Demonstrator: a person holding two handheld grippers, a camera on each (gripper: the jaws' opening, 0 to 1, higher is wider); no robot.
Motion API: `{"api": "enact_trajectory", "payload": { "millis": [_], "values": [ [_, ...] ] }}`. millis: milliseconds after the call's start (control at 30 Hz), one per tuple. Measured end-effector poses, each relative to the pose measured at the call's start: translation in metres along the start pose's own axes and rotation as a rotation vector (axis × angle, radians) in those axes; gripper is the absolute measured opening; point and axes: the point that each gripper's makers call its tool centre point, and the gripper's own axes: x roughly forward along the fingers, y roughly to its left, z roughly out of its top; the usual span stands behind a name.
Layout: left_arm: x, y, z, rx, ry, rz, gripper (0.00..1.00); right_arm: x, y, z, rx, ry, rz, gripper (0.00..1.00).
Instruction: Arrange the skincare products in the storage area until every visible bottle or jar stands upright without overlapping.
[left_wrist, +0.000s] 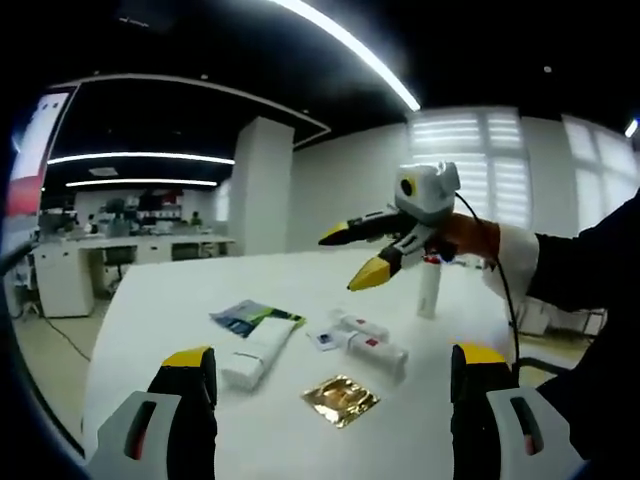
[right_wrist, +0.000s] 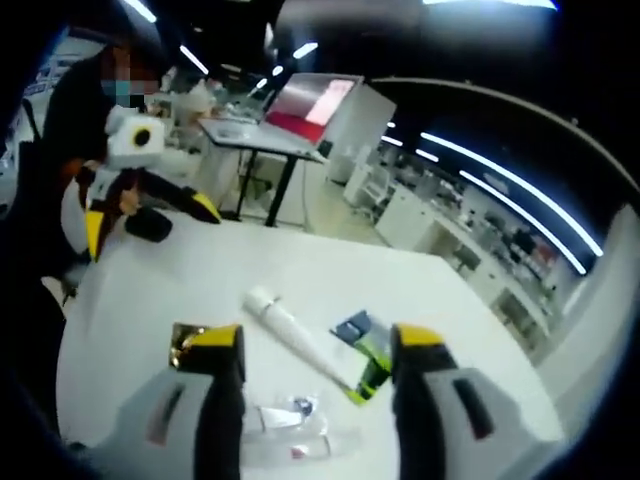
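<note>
On the white table (left_wrist: 170, 300) a white tube (left_wrist: 258, 350) with a green and blue end lies flat. To its right lie two small white tubes (left_wrist: 362, 340), with a gold sachet (left_wrist: 340, 400) in front. A slim white bottle (left_wrist: 429, 290) stands upright farther back. My right gripper (left_wrist: 352, 255) hovers open just left of that bottle, holding nothing. My left gripper (left_wrist: 334, 355) is open above the near table edge. In the right gripper view the white tube (right_wrist: 290, 335) lies between the jaws of my open right gripper (right_wrist: 315, 340), small clear bottles (right_wrist: 290, 420) lie below it, and the left gripper (right_wrist: 150, 220) hangs at the far edge.
A blue packet (right_wrist: 352, 328) lies by the tube's green end (right_wrist: 370, 375). The gold sachet (right_wrist: 183, 338) peeks from behind one jaw. A person's dark sleeve (left_wrist: 590, 270) reaches in from the right. Office desks (left_wrist: 130, 250) and a screen on a stand (right_wrist: 305, 105) stand beyond the table.
</note>
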Motion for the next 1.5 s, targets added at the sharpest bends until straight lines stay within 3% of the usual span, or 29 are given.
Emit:
{"api": "enact_trajectory", "payload": {
  "millis": [400,500,767,1000,1300,1500],
  "values": [
    [-0.003,-0.001,0.007,0.032,-0.02,-0.004,0.99,0.027,0.011,-0.003,-0.06,0.059,0.097,0.64],
    [-0.003,0.002,-0.001,0.061,0.027,0.015,0.99,0.035,0.017,-0.006,-0.069,0.083,0.131,0.67],
    [-0.002,0.009,-0.008,0.061,0.067,0.049,0.99,0.054,0.03,-0.008,-0.065,0.114,0.197,0.77],
    [-0.002,0.006,-0.008,0.062,0.067,0.039,0.99,0.07,0.033,-0.006,-0.093,0.142,0.233,0.76],
    [-0.002,0.007,-0.008,0.058,0.069,0.041,0.99,0.088,0.04,-0.009,-0.139,0.182,0.288,0.67],
    [-0.002,0.012,-0.008,0.107,0.077,0.075,0.96,0.099,0.049,-0.017,-0.148,0.223,0.335,0.62]
  ]
}}
